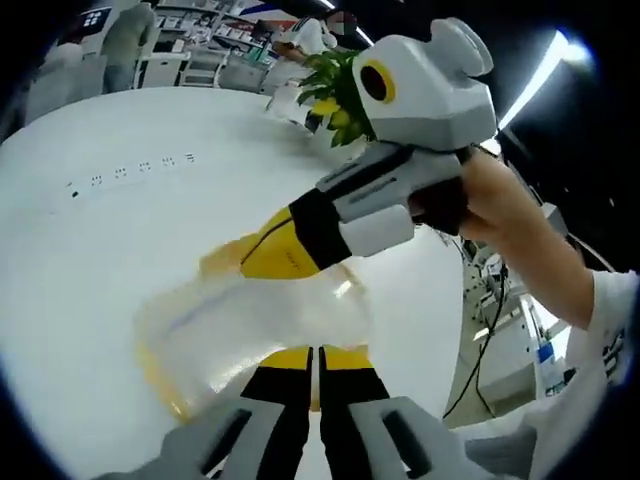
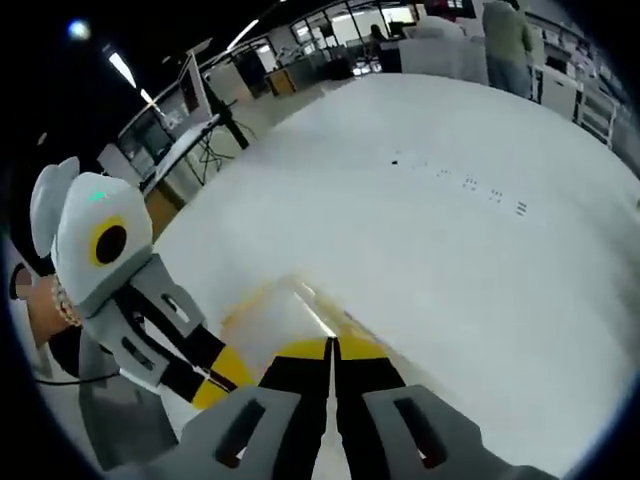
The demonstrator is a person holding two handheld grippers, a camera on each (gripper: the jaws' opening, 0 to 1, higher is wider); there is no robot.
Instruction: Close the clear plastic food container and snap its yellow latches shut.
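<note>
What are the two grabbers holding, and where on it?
Both grippers, left and right, have jaws together, pressing on the clear plastic food container at its yellow latches. Whether anything is pinched between them cannot be told.

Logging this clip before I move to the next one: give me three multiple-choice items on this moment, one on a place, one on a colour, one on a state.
1. Where does the clear container rest?
A. on the white table
B. on a shelf
C. on the floor

2. What colour are the tips of the left gripper?
A. red
B. yellow
C. green

3. How do the left gripper's jaws stand?
A. wide apart
B. closed together at the container's near edge
C. clamped on the plant

Key: 1 A, the left gripper view shows the container lying on the table top. 2 B, the jaw ends there are yellow over black. 3 B, only a thin slit shows between them; the right gripper reaches the container's far side.
</note>
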